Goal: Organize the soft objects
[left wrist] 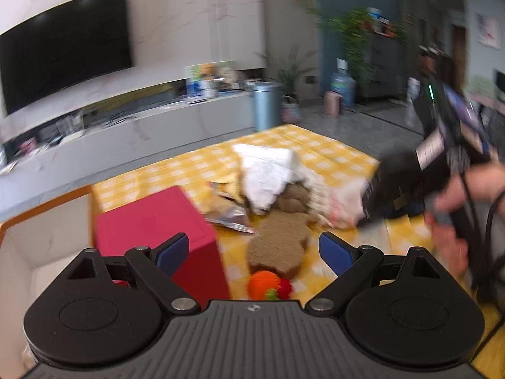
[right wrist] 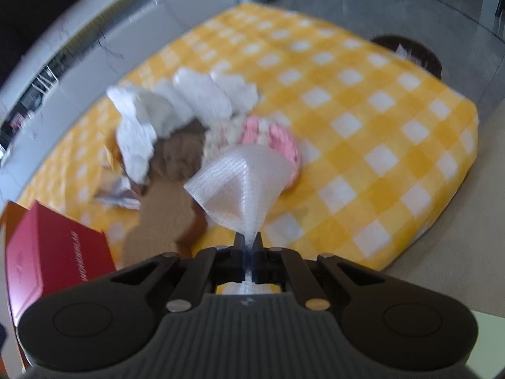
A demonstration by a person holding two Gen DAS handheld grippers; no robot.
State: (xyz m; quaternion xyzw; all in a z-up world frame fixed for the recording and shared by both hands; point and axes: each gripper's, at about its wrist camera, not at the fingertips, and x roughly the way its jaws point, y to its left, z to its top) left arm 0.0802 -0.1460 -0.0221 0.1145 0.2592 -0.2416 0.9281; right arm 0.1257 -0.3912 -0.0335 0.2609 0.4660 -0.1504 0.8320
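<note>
left wrist: yellow checked cloth point(left wrist: 331, 148) (blurred), wall tv point(left wrist: 63, 47).

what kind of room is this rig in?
Likely a home living room: a wall-mounted TV above a long low console, potted plants, and a yellow checked cloth holding the soft items.

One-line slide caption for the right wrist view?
Right gripper shut on a translucent white bag, held above the yellow checked cloth.
</note>
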